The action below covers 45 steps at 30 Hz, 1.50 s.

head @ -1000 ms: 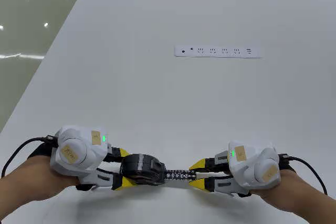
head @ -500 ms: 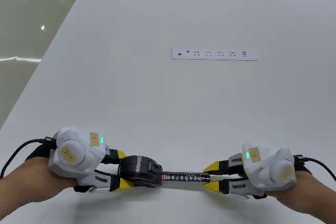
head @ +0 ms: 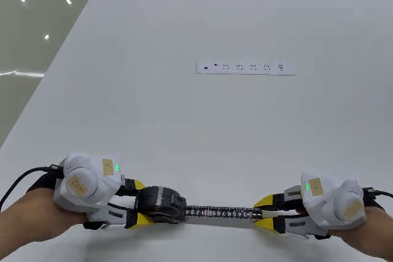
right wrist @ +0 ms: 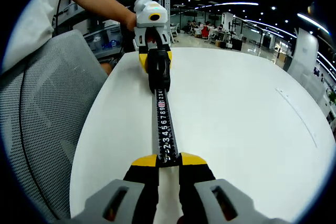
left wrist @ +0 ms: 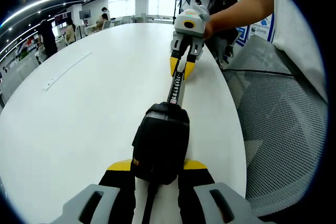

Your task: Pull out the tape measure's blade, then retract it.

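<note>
Near table (head: 184,121) edge, left gripper (head: 140,202) clamping tape measure (left wrist: 160,142), right gripper (head: 264,212) pinching blade (right wrist: 164,121) tip (numerals 2–9 legible)

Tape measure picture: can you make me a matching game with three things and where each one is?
Things:
1. tape measure case
2. blade
3. power strip

Places:
A. lying by itself, far across the table
B. stretched from the case to the right gripper, which pinches its end
C. clamped in the left gripper

Pairs: 1-C, 2-B, 3-A
</note>
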### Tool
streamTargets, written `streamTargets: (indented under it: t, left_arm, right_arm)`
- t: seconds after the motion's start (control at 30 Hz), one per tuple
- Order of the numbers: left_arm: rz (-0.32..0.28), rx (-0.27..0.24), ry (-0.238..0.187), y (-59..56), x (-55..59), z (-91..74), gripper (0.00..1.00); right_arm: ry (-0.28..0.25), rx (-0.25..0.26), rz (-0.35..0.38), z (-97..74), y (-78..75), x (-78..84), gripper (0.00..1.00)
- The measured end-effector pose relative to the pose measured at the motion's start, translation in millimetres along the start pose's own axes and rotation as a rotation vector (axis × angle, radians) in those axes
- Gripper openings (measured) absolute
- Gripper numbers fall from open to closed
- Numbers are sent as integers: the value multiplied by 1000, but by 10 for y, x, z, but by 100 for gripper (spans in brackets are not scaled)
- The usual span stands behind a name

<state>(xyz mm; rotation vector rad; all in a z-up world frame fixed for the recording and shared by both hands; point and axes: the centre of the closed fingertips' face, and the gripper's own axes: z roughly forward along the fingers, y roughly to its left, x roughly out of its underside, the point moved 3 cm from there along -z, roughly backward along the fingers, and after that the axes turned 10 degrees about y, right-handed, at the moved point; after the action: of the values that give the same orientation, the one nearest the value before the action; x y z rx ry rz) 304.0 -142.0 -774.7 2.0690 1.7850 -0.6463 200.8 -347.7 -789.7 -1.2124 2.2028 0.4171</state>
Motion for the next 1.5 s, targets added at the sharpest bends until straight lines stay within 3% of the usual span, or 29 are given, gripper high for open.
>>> streamTargets:
  t: [0.73, 1.37, 1.5]
  left_arm:
    - [0, -3, 0, 0, -4, 5, 28]
    - [-1, -3, -1, -5, -18, 14, 28]
    - [-7, -1, -3, -5, -18, 14, 28]
  right_arm:
    - [69, 43, 44, -336, -61, 460, 11]
    - [106, 57, 70, -508, -67, 727, 11]
    - [94, 61, 85, -510, -80, 736, 11]
